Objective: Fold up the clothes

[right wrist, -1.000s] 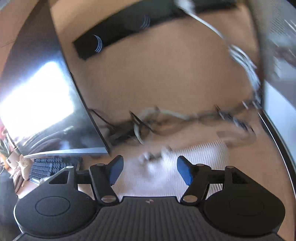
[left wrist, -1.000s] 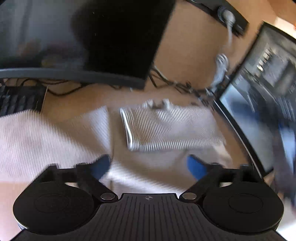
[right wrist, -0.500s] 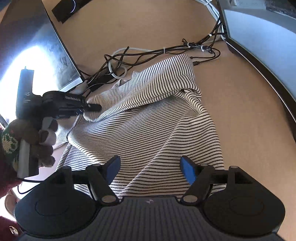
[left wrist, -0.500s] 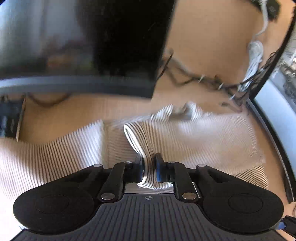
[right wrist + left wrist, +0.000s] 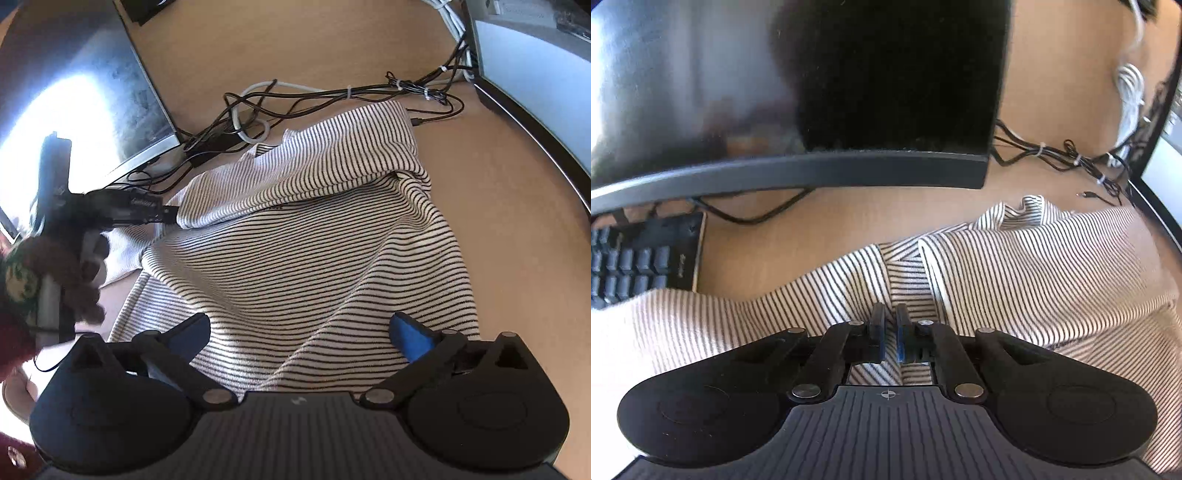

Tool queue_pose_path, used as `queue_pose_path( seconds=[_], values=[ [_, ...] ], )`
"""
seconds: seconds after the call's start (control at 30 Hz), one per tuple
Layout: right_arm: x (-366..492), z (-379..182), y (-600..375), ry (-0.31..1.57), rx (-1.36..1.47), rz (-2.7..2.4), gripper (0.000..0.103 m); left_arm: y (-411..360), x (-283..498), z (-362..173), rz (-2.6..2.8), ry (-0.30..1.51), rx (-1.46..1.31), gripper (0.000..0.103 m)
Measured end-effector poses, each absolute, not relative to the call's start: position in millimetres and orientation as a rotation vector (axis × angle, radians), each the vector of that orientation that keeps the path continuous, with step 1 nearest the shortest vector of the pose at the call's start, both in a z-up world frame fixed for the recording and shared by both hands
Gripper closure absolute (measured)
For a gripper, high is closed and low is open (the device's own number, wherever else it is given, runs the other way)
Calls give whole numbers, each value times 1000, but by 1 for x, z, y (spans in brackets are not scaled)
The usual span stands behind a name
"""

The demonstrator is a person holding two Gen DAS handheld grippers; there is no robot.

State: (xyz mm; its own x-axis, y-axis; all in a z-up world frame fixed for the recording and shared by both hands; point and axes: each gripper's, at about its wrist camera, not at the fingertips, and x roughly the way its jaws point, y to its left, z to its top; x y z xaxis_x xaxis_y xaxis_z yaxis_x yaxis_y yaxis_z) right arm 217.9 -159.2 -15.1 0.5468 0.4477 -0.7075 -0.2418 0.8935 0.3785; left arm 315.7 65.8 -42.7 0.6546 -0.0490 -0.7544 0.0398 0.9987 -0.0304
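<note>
In the left wrist view, the left gripper (image 5: 888,332) is clenched on a fold of the black-and-white striped knit garment (image 5: 1027,280), its two blue-padded fingers (image 5: 878,334) pressed nearly together with striped cloth between them. The garment spreads to both sides of the tool and ahead to its right, lying on the tan wooden desk (image 5: 827,225). Beyond the fingers stands a dark curved monitor (image 5: 798,110); a black keyboard (image 5: 639,266) lies ahead to the left, and a bundle of black cables (image 5: 1052,157) ahead to the right.

In the right wrist view, the right gripper (image 5: 299,332) is released, its blue-padded fingers (image 5: 412,336) spread wide above the garment's near edge and touching nothing. The striped cloth fills the desk ahead of it, one layer folded over at the far side. Ahead to the left, the other gripper pinches the fold's edge, held by a person's hand (image 5: 77,280).
</note>
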Motion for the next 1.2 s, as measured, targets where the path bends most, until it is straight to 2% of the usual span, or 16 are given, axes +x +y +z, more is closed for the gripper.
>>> queue_pose_path(
  seconds=[0.03,0.1,0.17,0.23,0.3,0.43,0.67,0.93,1.03,1.07,1.13,1.17,1.2],
  values=[
    [219,-15,-158,911,253,406,0,72,311,-37,-50,849,-45,93],
    [222,-15,-158,924,259,399,0,89,298,-24,-47,820,-107,84],
    [225,-15,-158,938,270,395,0,107,284,-11,-29,779,-145,59],
    [226,-15,-159,949,275,393,0,133,266,-6,20,753,-170,51],
    [228,-14,-158,961,267,391,0,160,248,-1,71,728,-196,48],
    [227,-13,-151,962,198,394,0,215,220,-6,172,722,-272,32],
    [221,-14,-138,937,105,366,0,312,173,-14,348,710,-405,25],
    [211,7,-121,813,51,395,0,327,187,-40,334,779,-394,24],
    [206,25,-109,731,7,428,1,324,200,-43,328,772,-358,27],
    [205,31,-105,703,-8,439,2,324,204,-42,311,769,-363,46],
    [202,43,-94,650,-48,466,4,322,211,-40,293,772,-361,64],
    [201,48,-87,626,-77,483,5,319,212,-35,299,768,-350,94],
    [200,53,-80,603,-104,498,9,317,210,-29,296,763,-335,97]
  ],
)
